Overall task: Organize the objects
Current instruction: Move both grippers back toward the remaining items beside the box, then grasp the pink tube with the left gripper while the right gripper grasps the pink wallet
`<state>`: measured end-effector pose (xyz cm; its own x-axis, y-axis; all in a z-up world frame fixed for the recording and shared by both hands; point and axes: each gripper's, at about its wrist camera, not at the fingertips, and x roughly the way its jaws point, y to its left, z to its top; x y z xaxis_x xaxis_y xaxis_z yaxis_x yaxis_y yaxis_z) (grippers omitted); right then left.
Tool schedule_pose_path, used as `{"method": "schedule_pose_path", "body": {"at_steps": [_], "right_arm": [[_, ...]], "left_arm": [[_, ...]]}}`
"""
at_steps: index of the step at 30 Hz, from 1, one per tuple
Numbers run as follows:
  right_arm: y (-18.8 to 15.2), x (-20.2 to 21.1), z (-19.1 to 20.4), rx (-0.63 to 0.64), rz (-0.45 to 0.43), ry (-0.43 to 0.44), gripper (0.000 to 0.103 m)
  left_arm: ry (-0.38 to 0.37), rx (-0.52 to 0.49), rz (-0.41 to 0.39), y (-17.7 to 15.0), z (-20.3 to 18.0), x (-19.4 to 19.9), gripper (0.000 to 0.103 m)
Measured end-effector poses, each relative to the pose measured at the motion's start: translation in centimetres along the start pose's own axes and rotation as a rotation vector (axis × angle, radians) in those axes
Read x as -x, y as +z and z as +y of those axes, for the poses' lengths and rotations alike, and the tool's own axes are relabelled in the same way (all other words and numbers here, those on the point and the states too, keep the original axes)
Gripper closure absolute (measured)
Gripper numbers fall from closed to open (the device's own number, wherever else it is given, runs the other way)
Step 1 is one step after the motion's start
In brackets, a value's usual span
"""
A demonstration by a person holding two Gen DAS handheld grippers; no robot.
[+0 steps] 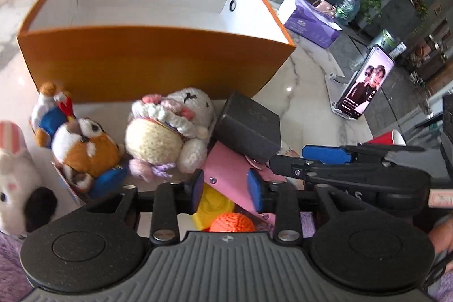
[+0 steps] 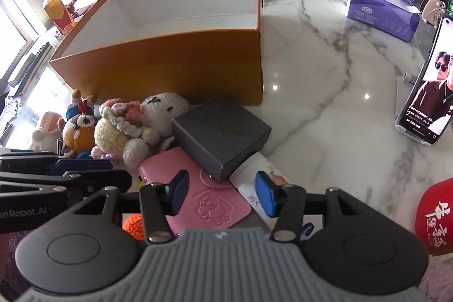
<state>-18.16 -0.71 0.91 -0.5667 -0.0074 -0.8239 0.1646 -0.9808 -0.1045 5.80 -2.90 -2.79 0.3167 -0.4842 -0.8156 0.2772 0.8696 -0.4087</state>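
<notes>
Pink leather-like card holder (image 2: 198, 188) lay between both grippers' parted jaws, left gripper (image 1: 226, 187) and right gripper (image 2: 223, 196); judged light, pliable, best pinched at its edge. Dark box (image 2: 222, 132) overlapped it; orange bin (image 2: 170, 70) stood beyond.

Left claw (image 1: 226, 190) and right claw (image 2: 223, 194) — both gaping, side by side.

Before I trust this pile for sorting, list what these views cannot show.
- Orange box floor: both views, hidden by its near wall.
- Yellow item: left wrist view, mostly covered by the pink case and left gripper.
- Floral card: right wrist view, partly under the grey box.
- Red cup: cut by the frame edge.
</notes>
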Motion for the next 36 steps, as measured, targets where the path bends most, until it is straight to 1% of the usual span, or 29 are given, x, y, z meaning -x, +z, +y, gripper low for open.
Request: {"method": "schedule_pose_path", "body": {"at_steps": [2,5,6,8,10,11,12,13,15,16,21,24,25,26,27,28,29,31,33,34,36], "right_arm": [[0.0,-0.1,-0.2,-0.009,0.009,0.013,0.049],[-0.2,-0.8,-0.6,-0.028,0.041,-0.001,0.053],[-0.3,-1.1,-0.7,-0.039,0.056,0.007,0.057],[-0.3,-1.5,-1.0,-0.058,0.08,0.014,0.063],[-0.4,-1.8,-1.1,-0.071,0.103,0.012,0.07],[-0.4,-1.9,-1.1,-0.071,0.114,0.011,0.076],[-0.6,-2.1,-0.9,-0.065,0.124,0.005,0.08],[-0.7,-2.3,-0.8,-0.057,0.131,-0.001,0.08],[-0.8,-2.4,-0.6,-0.046,0.138,-0.015,0.083],[-0.8,-2.5,-0.6,-0.047,0.139,-0.019,0.083],[-0.7,-2.5,-0.9,-0.07,0.151,-0.019,0.086],[-0.8,-2.5,-1.1,-0.079,0.153,-0.017,0.088],[-0.7,-2.4,-1.3,-0.089,0.156,-0.004,0.089],[-0.7,-2.4,-1.5,-0.103,0.164,0.02,0.092],[-0.7,-2.5,-1.8,-0.121,0.178,0.061,0.097],[-0.7,-2.6,-2.0,-0.135,0.189,0.091,0.098],[-0.6,-2.7,-2.2,-0.15,0.197,0.11,0.099],[-0.7,-2.7,-2.1,-0.147,0.192,0.122,0.099],[-0.7,-2.6,-1.5,-0.123,0.179,0.135,0.1],[-0.7,-2.6,-1.3,-0.115,0.174,0.144,0.1],[-0.7,-2.8,-1.1,-0.12,0.176,0.183,0.099]], "left_arm": [[0.007,0.051,0.027,0.0,0.1,-1.1,0.054],[0.009,0.121,0.047,-0.2,0.5,-2.3,0.054],[0.002,0.15,0.055,-0.2,0.7,-2.6,0.054],[-0.014,0.189,0.067,-0.3,1.0,-3.2,0.054],[-0.007,0.211,0.067,-0.3,1.0,-3.7,0.053],[-0.003,0.216,0.066,-0.3,0.9,-3.9,0.053],[-0.004,0.217,0.058,-0.3,0.8,-3.9,0.053],[0.001,0.212,0.056,-0.3,0.7,-4.0,0.053],[0.036,0.193,0.055,-0.2,0.3,-3.9,0.064],[0.031,0.19,0.049,-0.3,0.2,-3.9,0.064],[-0.003,0.175,0.013,-0.1,-0.1,-2.6,0.077],[-0.024,0.159,-0.017,0.2,-0.7,-2.0,0.081],[-0.032,0.15,-0.03,0.3,-0.9,-1.7,0.082],[-0.04,0.143,-0.038,0.3,-1.0,-1.5,0.083],[-0.048,0.138,-0.041,0.5,-1.2,-1.3,0.084],[-0.054,0.13,-0.041,0.6,-1.4,-1.2,0.085],[-0.061,0.125,-0.042,0.7,-1.5,-1.0,0.086],[-0.064,0.11,-0.048,0.7,-1.9,-0.5,0.087],[-0.079,0.073,-0.054,0.7,-2.4,0.1,0.103],[-0.085,0.058,-0.05,0.7,-2.7,0.3,0.103],[-0.058,0.035,-0.034,0.5,-3.0,0.0,0.102]]}}
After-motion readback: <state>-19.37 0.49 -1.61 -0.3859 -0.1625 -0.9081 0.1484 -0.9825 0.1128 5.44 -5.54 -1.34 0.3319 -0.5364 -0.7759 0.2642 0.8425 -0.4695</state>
